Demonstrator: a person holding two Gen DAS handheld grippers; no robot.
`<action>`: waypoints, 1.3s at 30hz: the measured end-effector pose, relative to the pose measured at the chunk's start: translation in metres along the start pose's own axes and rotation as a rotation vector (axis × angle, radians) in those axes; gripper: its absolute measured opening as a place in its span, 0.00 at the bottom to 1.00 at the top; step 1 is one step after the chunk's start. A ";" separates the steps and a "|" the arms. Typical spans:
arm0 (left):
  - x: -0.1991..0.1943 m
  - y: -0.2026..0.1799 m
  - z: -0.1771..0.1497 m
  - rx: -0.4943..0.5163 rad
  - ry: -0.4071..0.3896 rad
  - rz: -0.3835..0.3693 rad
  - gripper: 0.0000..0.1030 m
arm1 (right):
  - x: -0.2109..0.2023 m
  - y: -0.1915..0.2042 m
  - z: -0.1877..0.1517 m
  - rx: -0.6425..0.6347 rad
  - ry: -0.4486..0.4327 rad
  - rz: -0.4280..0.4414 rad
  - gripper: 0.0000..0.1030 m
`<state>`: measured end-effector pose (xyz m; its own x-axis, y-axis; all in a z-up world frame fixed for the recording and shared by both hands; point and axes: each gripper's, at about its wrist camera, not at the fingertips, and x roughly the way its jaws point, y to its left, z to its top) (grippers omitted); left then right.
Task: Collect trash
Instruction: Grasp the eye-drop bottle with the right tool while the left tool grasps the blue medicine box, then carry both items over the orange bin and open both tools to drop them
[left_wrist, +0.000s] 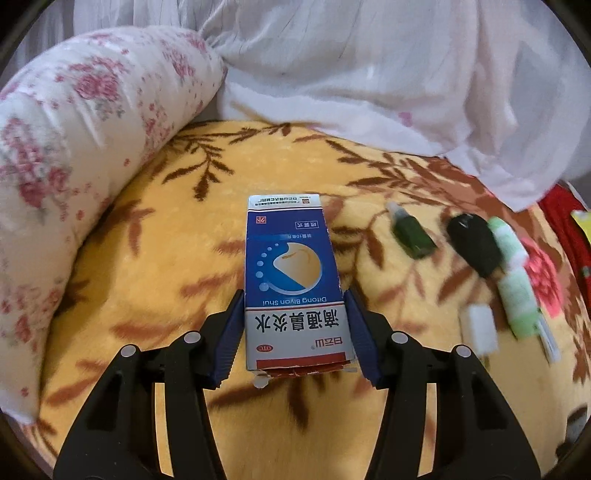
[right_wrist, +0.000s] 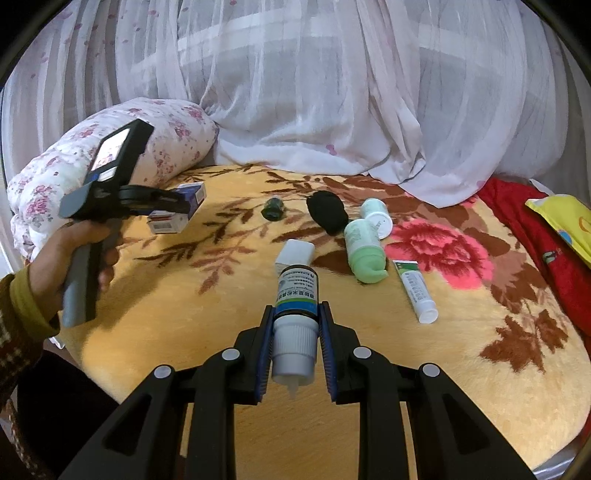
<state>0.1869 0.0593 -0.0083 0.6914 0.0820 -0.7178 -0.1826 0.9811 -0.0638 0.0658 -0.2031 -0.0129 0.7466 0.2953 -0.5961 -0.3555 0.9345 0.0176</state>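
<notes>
While my left hand-held gripper (left_wrist: 294, 325) has its blue pads against both sides of the blue medicine box (left_wrist: 293, 280), pinching it near the torn end, my right hand-held gripper (right_wrist: 295, 332) is clamped on a small white-capped bottle (right_wrist: 296, 321). Beyond the right one on the yellow floral blanket (right_wrist: 461, 369) lie a white box (right_wrist: 295, 253), a green bottle (right_wrist: 364, 251), an ointment tube (right_wrist: 415, 290) and a black sock (right_wrist: 328, 212).
</notes>
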 end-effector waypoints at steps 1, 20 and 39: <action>-0.008 0.001 -0.005 0.005 -0.003 -0.010 0.51 | -0.003 0.002 0.000 0.000 0.000 0.003 0.23; -0.152 0.018 -0.158 0.127 0.070 -0.210 0.51 | -0.061 0.054 -0.044 -0.060 0.080 0.123 0.23; -0.178 0.016 -0.252 0.222 0.285 -0.323 0.50 | -0.058 0.089 -0.116 -0.080 0.297 0.231 0.23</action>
<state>-0.1154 0.0158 -0.0566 0.4637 -0.2539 -0.8488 0.1847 0.9647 -0.1876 -0.0739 -0.1601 -0.0699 0.4507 0.4150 -0.7903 -0.5472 0.8279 0.1227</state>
